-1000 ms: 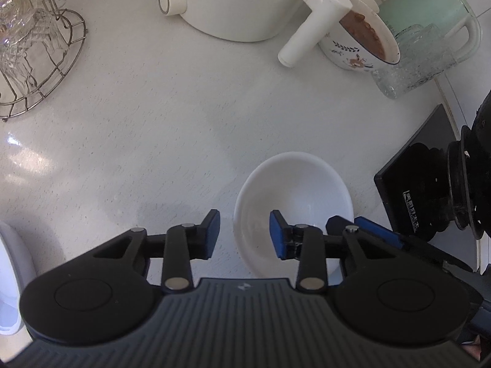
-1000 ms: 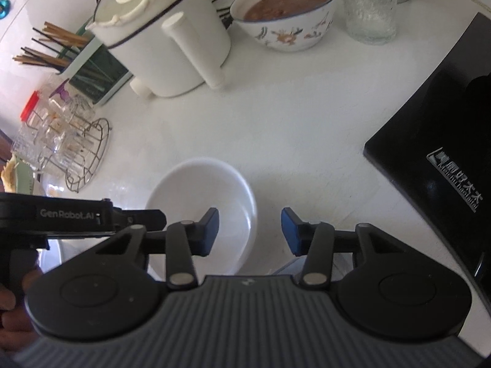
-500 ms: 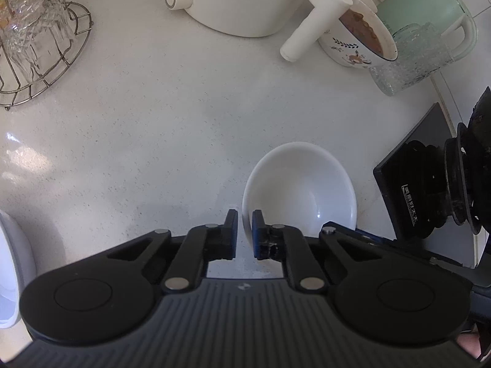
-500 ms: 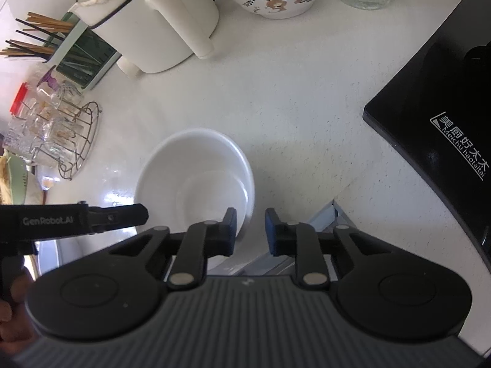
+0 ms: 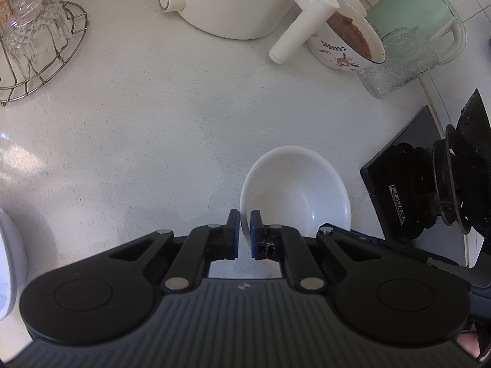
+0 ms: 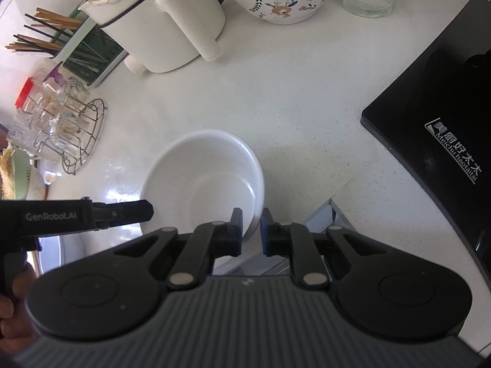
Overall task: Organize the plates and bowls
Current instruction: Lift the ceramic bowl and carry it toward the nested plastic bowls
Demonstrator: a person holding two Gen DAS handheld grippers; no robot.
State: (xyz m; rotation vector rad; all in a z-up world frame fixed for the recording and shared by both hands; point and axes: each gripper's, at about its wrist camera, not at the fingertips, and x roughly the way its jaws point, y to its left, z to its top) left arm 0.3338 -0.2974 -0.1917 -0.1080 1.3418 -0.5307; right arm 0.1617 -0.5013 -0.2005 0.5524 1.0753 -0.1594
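Observation:
A plain white bowl (image 5: 294, 190) stands near the front edge of the white counter (image 5: 138, 128). My left gripper (image 5: 244, 225) is shut on the bowl's left rim, one pad inside and one outside. In the right wrist view the same bowl (image 6: 202, 178) has its right rim pinched by my right gripper (image 6: 251, 227), which is also shut. From the left of that view the left gripper's fingers (image 6: 135, 211) reach the opposite rim. A person's hand (image 6: 12, 300) holds that gripper at the lower left.
At the back stand a white pot with a handle (image 5: 233, 6), a floral bowl of brown food (image 5: 346, 40), a glass mug (image 5: 396, 61) and a green kettle (image 5: 411, 15). A wire rack of glasses (image 5: 33, 46) is at the left, a black cooktop (image 6: 429, 107) at the right.
Both grippers stood open a second ago beside the bowl. Their jaws have since closed onto opposite sides of its rim.

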